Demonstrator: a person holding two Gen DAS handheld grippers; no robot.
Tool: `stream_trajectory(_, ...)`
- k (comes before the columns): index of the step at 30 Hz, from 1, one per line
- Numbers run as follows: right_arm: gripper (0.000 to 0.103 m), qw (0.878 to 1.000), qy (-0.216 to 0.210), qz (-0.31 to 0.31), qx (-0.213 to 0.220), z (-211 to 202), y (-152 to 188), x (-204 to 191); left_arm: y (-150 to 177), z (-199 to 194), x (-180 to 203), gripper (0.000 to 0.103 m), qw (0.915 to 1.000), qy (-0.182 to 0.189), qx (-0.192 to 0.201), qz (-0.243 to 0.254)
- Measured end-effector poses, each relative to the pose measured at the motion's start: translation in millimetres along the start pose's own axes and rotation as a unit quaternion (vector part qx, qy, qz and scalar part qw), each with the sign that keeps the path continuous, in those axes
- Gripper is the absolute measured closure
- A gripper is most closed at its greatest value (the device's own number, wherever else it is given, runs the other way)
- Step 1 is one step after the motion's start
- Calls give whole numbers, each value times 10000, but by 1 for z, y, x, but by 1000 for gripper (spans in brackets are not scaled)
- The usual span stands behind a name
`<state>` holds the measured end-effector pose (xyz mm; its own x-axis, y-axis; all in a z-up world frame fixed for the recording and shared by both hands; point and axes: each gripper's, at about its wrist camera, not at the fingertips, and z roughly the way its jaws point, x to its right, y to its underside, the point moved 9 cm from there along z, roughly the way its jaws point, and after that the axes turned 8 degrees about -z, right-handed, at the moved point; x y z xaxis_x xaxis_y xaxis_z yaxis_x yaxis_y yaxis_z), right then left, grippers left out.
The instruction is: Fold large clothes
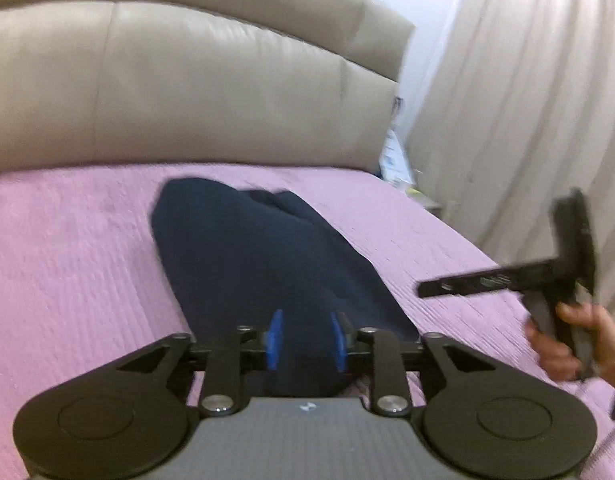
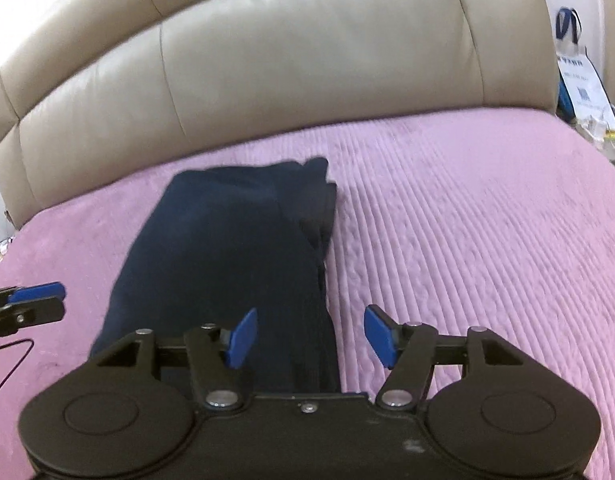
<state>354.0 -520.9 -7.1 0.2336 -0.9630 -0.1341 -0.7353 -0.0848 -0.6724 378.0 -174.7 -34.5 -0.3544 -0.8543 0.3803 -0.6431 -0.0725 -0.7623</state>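
A dark navy garment point(image 1: 259, 256) lies folded into a long narrow strip on the pink bedspread point(image 1: 67, 264), running from the near edge toward the headboard. My left gripper point(image 1: 306, 340) is open, its blue pads apart over the garment's near end without holding it. My right gripper point(image 2: 311, 338) is open, its jaws wide above the garment's point(image 2: 227, 256) near right edge. The right gripper also shows in the left wrist view point(image 1: 563, 264), held in a hand off the bed's right side. The left gripper's blue tip shows at the left of the right wrist view point(image 2: 39, 292).
A beige padded headboard point(image 2: 287, 60) stands behind the bed. Light curtains point(image 1: 527, 100) hang to the right. A white bag with blue handles point(image 2: 579, 80) and small clutter sit beside the bed's far right corner. The pink bedspread point(image 2: 467, 240) stretches to the right of the garment.
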Motion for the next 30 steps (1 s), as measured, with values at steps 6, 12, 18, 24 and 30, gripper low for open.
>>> stream_trajectory(6,28,9995,-177,-116,-233,28,5,-19,-24,21,-4,48,9992,-74,-115,-364)
stream_trajectory(12,28,9947,-28,212,-1001,73,39,-11,3,56,5,46,9965,-505,-661,4)
stream_trajectory(18,27,9960,95,549,-704,70,18,19,3,54,-34,22,9929,-957,-405,-581)
stream_trajectory(24,22,9940,-631,593,-670,91,-5,8,-10,64,-58,20,9884,-488,-632,-1292)
stream_trajectory(30,13,9866,-1024,743,-1035,130,4,7,-19,97,-68,2,9767,112,-809,-1985)
